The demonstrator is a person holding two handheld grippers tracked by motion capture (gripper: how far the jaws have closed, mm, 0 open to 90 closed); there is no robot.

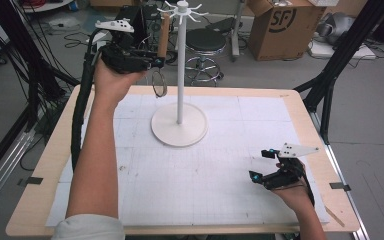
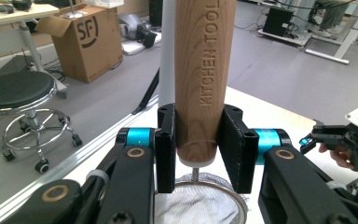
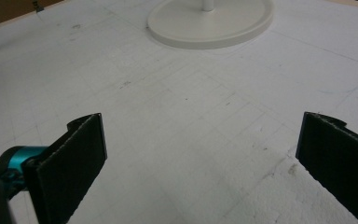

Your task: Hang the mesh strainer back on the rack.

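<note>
One wooden-handled strainer (image 1: 161, 55), clamped at the handle by the left hand-held gripper (image 2: 198, 151) beside the white hook stand (image 1: 179, 75) above the surface; right hand-held gripper (image 1: 269, 166) open, idle; risk: mesh knocking the pole, missing a hook.

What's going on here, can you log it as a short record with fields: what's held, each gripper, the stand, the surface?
held item: strainer with wooden handle, mesh end down
left gripper: shut on the handle, raised beside the stand's pole
right gripper: open, low over the mat
stand: white, upright, hooks on top
surface: gridded white mat
</note>
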